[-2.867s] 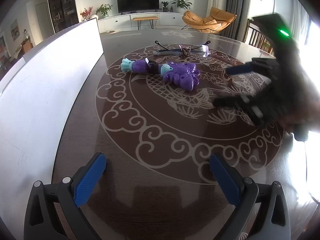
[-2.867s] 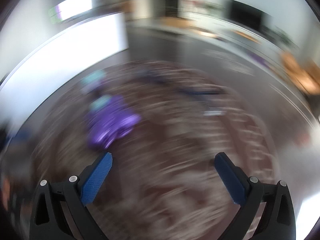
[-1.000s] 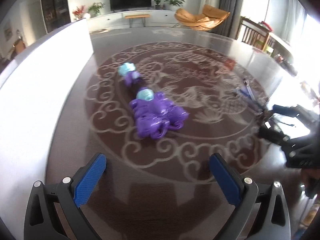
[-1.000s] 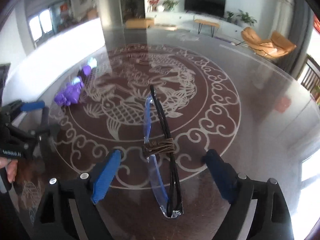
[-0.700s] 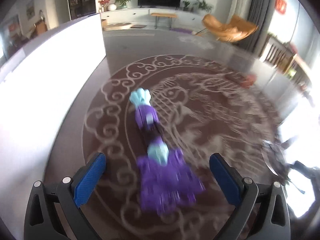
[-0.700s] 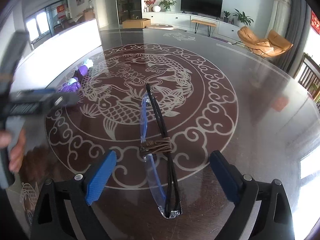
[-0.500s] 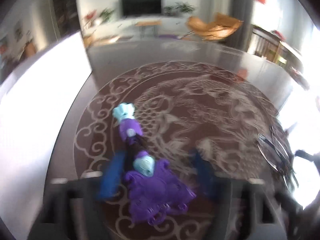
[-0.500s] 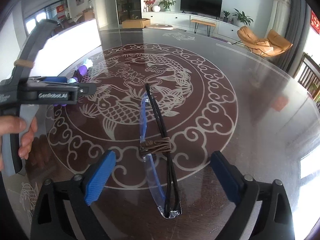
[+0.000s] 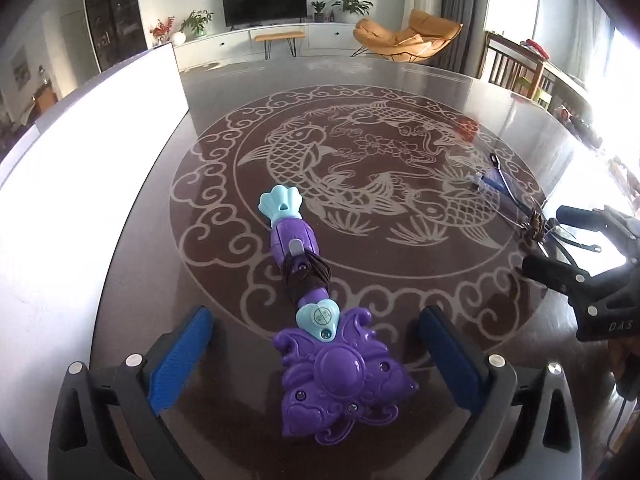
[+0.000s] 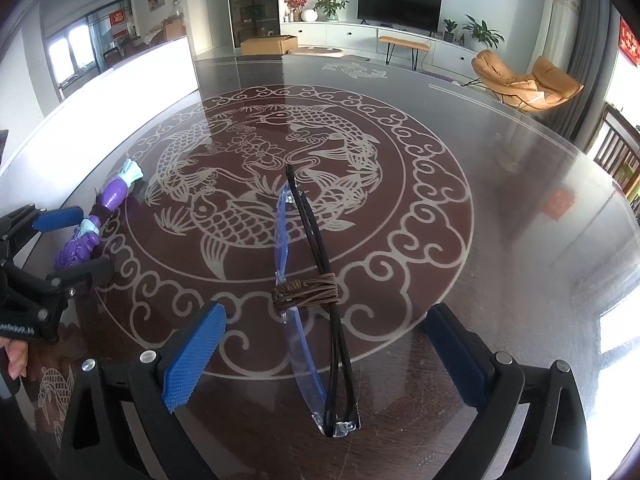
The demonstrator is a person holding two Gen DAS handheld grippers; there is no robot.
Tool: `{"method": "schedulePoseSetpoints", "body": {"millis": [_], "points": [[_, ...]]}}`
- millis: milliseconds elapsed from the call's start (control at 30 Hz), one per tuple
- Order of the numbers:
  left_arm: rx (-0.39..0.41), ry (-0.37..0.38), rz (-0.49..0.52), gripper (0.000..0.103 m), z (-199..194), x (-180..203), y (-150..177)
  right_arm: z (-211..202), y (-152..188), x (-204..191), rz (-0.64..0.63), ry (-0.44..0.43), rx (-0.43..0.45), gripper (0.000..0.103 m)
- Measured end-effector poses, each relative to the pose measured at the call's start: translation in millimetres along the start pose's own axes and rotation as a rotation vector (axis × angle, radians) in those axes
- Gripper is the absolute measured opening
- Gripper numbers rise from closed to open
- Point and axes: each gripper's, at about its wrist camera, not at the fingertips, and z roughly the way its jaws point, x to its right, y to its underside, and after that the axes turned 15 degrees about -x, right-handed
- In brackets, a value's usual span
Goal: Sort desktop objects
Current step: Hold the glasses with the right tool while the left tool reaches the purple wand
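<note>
Nearest you, your left hand-held gripper stands spread wide, its jaws having just swung open again. The head of the purple toy wand lies between the blue pads untouched, its handle running toward 12 o'clock to a pale blue tip. A dark hair tie is wrapped round that handle.

Your right hand-held gripper is likewise spread, its jaws having just been opening. Between them lie the folded glasses, bound with a brown cord, arms pointing to 12 o'clock, nothing pressing on them.

Both bundles rest flat on the tabletop. By my reading the sorting has barely begun: each bundle is still tied and neither is grasped. Farther off at 10 o'clock stands a white panel; I see no bin or tray to sort into.
</note>
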Motion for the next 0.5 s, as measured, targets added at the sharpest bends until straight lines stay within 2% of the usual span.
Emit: {"method": "schedulePoseSetpoints", "body": {"millis": [500], "points": [[0.0,0.001,0.0,0.103,2.8,-2.5,2.8,0.6,0.6,-1.2,0.007,0.002,-0.004,0.103]]}}
